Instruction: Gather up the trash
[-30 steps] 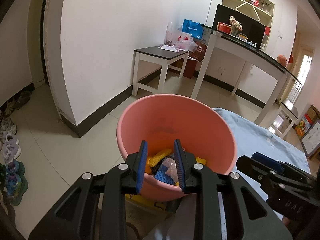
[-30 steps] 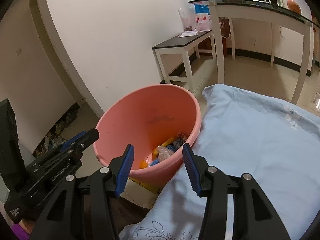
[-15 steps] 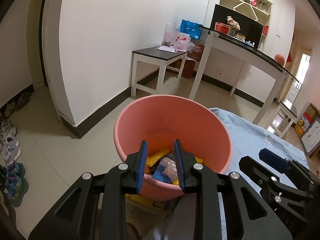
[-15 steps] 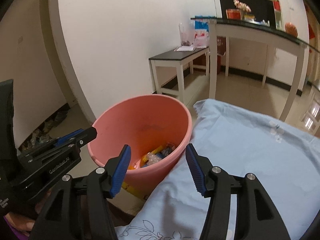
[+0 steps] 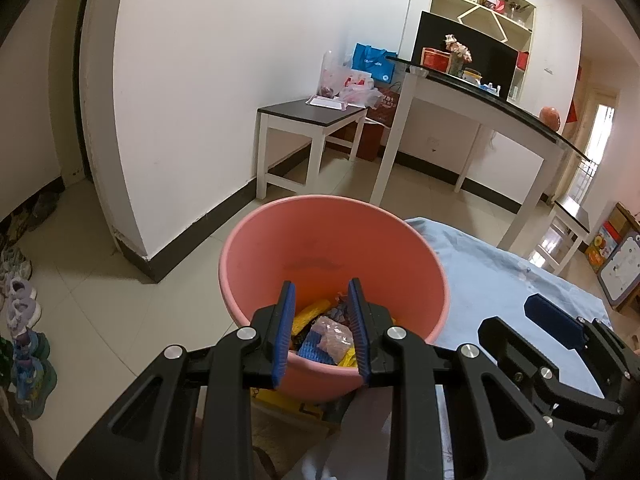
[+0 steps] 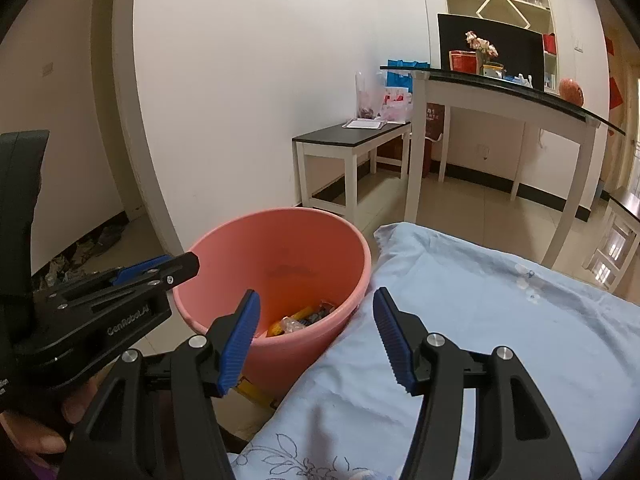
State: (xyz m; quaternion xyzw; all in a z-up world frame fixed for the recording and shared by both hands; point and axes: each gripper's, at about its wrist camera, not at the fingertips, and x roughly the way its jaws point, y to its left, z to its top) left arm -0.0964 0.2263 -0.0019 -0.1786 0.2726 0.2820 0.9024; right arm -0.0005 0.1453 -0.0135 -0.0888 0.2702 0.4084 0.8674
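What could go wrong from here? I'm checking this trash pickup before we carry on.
The pink bucket sits hard against the edge of the blue sheet, so a nudge from the right gripper, whose empty jaws are open, might tip it. The left gripper hangs low over the near rim and may catch it. Wrappers could spill.

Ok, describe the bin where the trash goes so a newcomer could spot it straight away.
Find the table draped in a pale blue cloth. Standing against its left edge is the pink plastic bucket, round and open-topped, with yellow and blue wrappers in the bottom. It is the only pink container near the cloth.
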